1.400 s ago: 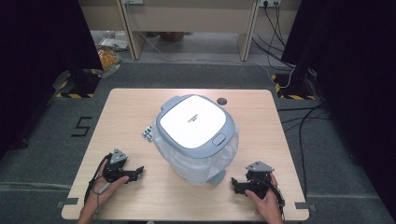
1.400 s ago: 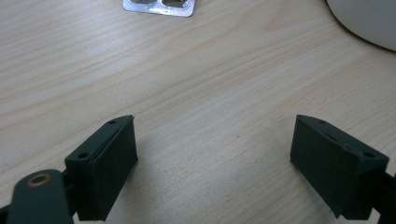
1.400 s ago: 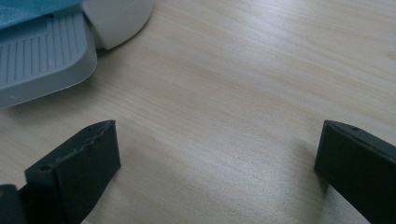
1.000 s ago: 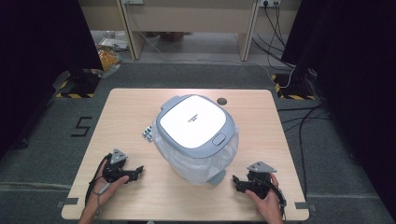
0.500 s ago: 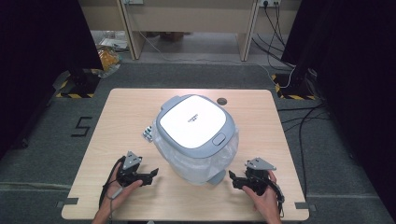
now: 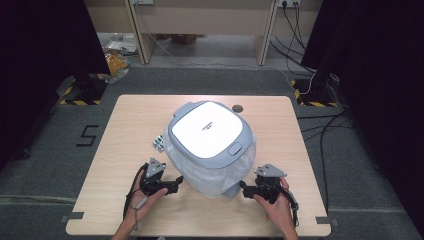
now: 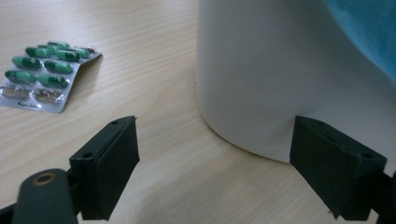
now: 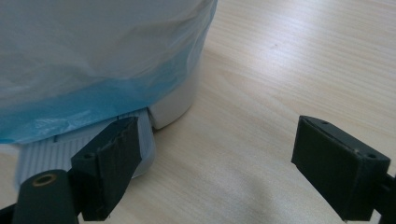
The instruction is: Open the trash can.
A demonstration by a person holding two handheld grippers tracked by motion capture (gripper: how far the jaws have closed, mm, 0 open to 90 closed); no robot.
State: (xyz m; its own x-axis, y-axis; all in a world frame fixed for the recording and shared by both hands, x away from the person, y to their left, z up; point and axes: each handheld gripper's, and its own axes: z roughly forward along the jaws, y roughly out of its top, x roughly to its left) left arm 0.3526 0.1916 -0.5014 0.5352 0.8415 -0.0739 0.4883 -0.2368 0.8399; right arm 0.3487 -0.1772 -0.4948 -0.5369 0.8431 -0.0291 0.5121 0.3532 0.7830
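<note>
So the bin [image 6: 210, 145] sits about mid-table [image 6: 125, 125], white body, grey-blue lid with a white panel, and a pale blue bag draped down its sides. There's some small print on the lid panel but it's too tiny to read.

Left gripper [image 6: 175, 181] is low at the bin's front-left base, jaws spread wide with nothing between them. In the left gripper view the white wall [image 7: 261, 74] sits just ahead, closest to the jaw on the right side of that view, though I can't tell if it's actually touching.

Right gripper [image 6: 243, 187] is at the front-right base, also wide open and holding nothing. Its own view shows the ribbed grey pedal [image 8: 84, 140] poking out under the bag [image 8: 93, 60].

The left gripper view shows the green capsules in the blister pack [image 7: 46, 74] lying flat by the bin; from above, the pack [image 6: 159, 142] is just a speck.
</note>
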